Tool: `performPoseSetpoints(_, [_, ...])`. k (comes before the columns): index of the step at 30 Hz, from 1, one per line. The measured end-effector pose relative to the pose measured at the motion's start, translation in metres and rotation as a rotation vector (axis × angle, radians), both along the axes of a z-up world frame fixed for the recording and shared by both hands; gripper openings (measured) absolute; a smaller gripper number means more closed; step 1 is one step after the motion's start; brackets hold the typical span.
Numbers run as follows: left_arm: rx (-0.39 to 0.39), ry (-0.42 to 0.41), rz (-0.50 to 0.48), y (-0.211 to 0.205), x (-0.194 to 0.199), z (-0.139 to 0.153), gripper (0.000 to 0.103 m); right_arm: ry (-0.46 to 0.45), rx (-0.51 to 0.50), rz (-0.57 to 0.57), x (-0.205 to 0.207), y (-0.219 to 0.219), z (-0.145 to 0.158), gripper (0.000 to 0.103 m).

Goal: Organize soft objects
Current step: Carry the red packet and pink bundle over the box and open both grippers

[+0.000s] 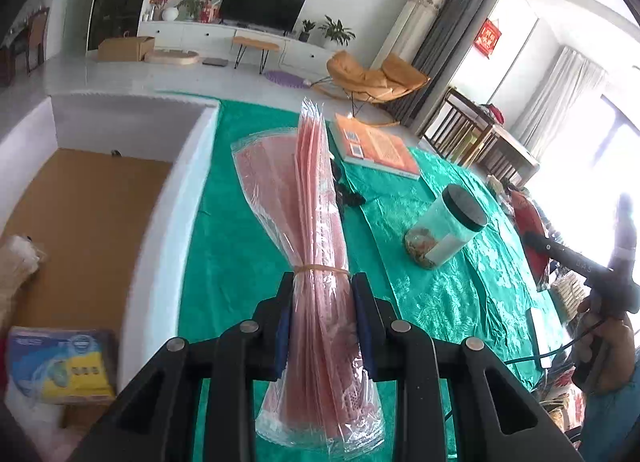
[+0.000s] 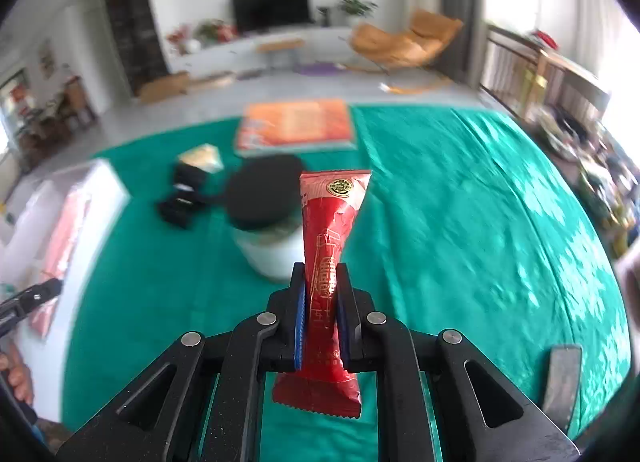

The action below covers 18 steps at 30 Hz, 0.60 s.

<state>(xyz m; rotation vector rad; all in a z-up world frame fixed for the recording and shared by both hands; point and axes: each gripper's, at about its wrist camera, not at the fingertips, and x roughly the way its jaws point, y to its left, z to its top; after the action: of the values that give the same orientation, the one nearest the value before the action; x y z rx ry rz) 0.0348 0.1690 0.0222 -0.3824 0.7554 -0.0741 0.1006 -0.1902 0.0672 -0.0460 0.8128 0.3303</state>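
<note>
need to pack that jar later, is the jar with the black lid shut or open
Shut. The black lid sits flat over the mouth of the clear jar, which stands upright on the green cloth with some contents at the bottom.

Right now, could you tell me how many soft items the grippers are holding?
2. The left gripper is shut on a rubber-banded bundle of pink plastic bags; the right gripper is shut on a red snack packet. Both are held above the green tablecloth.

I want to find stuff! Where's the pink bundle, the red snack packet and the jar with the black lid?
pink bundle [image 1: 320, 221], left wrist view, on its wrapped middle above the rubber band.
red snack packet [image 2: 330, 221], right wrist view, on its upper body.
jar [image 1: 444, 229], left wrist view, on its clear side wall.
</note>
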Motion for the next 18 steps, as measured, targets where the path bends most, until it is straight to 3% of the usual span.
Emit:
performPoseSetpoints(5, [0.126,-0.001,0.129,0.065,-0.049,0.025,0.028,0.011,0.198,0.293,-0.041,0.115,0.041,0.014])
performPoseSetpoints(9, [0.252,0.075,0.283,0.118,-0.084,0.020,0.035,0.066,0.320,0.514,-0.077,0.221,0.049,0.014])
performPoseSetpoints(10, [0.282,0.103,0.324,0.129,-0.090,0.015,0.053,0.078,0.349,0.559,-0.083,0.245,0.048,0.019])
performPoseSetpoints(11, [0.302,0.128,0.362,0.140,-0.095,0.010,0.083,0.080,0.375,0.594,-0.088,0.263,0.047,0.032])
performPoseSetpoints(12, [0.312,0.135,0.403,0.149,-0.101,0.007,0.095,0.091,0.402,0.638,-0.094,0.280,0.044,0.050])
performPoseSetpoints(13, [0.318,0.121,0.451,0.157,-0.108,0.005,0.102,0.113,0.411,0.667,-0.099,0.291,0.039,0.078])
performPoseSetpoints(16, [0.290,0.079,0.511,0.167,-0.117,0.002,0.102,0.086,0.360,0.677,-0.109,0.291,0.020,0.077])
performPoseSetpoints(18, [0.264,0.070,0.506,0.166,-0.112,-0.001,0.102,0.025,0.250,0.634,-0.113,0.275,0.000,0.077])
